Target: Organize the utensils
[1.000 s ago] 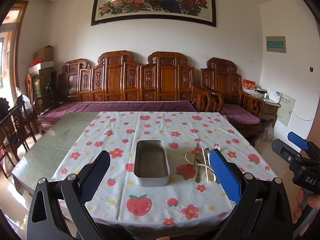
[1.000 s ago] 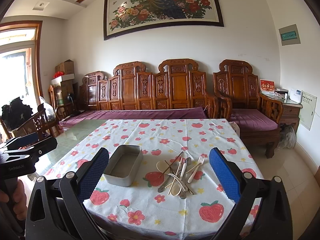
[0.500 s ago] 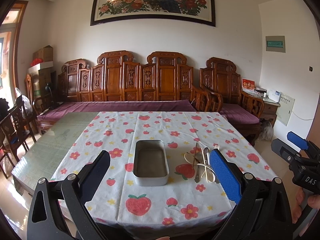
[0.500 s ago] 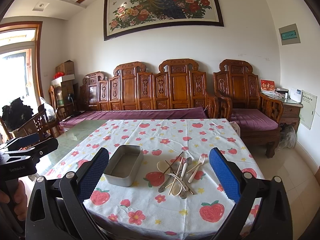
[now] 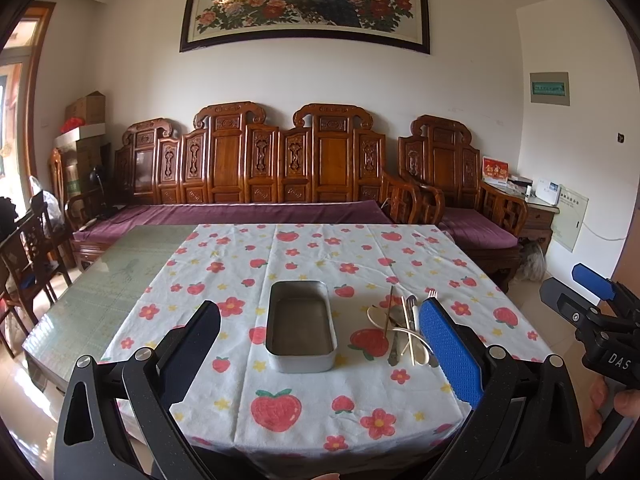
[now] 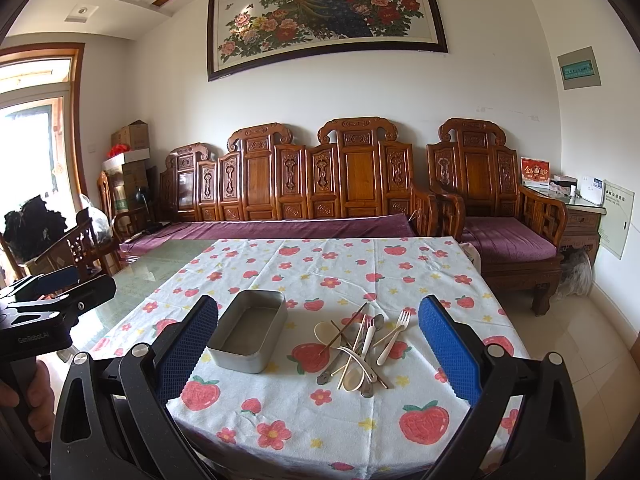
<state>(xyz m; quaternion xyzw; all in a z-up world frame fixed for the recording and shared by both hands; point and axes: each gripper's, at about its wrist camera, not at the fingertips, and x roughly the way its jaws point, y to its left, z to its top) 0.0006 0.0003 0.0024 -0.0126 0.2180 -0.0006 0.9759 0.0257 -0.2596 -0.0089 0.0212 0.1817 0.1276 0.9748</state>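
An empty rectangular metal tin (image 5: 301,327) (image 6: 249,336) sits on the strawberry-print tablecloth (image 5: 320,404) (image 6: 320,412). To its right lies a loose pile of utensils (image 5: 404,328) (image 6: 358,346): cream spoons, metal spoons, forks and chopsticks, crossing each other. My left gripper (image 5: 320,344) is open and empty, held above the table's near edge in front of the tin. My right gripper (image 6: 318,340) is open and empty, held near the front edge with the tin and pile between its fingers. Each gripper also shows at the side of the other's view, the right one (image 5: 592,312) and the left one (image 6: 48,292).
The cloth covers the right part of a glass-topped table (image 5: 100,292) (image 6: 160,268). A carved wooden bench with purple cushions (image 5: 248,212) (image 6: 280,228) runs behind the table. A wooden armchair (image 6: 500,220) and a side table (image 6: 580,216) stand at the right.
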